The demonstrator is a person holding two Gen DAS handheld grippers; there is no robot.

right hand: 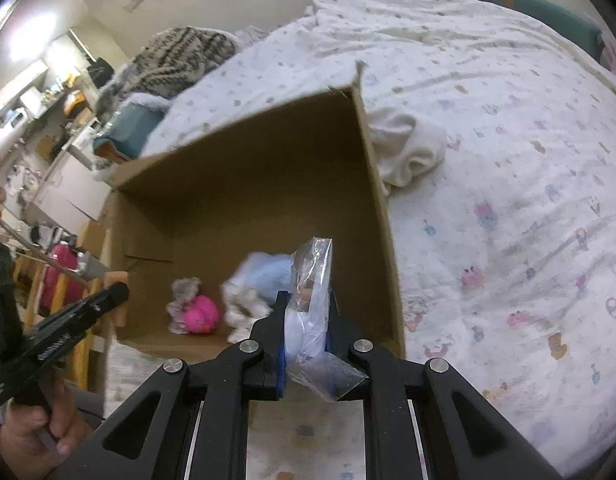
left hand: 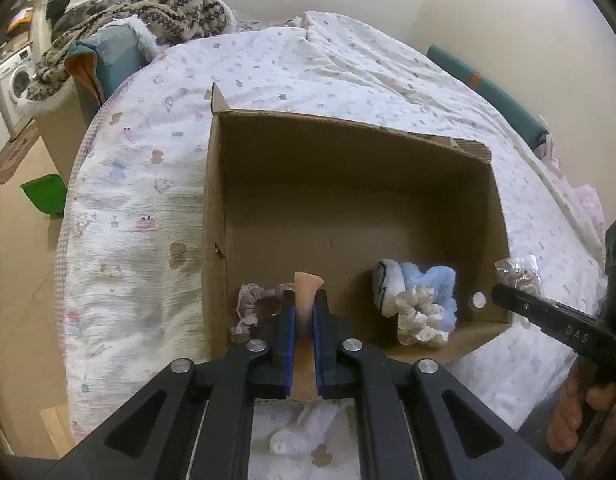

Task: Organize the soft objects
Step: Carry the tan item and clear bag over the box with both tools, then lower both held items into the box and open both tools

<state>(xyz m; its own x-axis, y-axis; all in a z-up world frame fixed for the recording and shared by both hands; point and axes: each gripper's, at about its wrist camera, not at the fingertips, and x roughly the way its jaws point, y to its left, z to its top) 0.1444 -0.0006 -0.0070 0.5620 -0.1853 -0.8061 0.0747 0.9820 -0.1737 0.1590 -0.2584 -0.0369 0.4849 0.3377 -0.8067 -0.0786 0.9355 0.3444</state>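
over the open cardboard box (left hand: 348, 184) on the bed (left hand: 140, 184), the left gripper (left hand: 304, 308) has its jaws pinched on a thin peach-coloured strip (left hand: 307, 286), long axis running forward along the fingers, flared tip toward the box's far wall. the right gripper (right hand: 306, 316) jaws clamp a crinkled clear plastic bag (right hand: 312, 280), standing upright.

Dim, soft, fisheye-warped, slightly blurred

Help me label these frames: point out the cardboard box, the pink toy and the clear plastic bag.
cardboard box (left hand: 348, 152), left wrist view, far inner wall
pink toy (right hand: 202, 314), right wrist view, body
clear plastic bag (right hand: 314, 268), right wrist view, upper part
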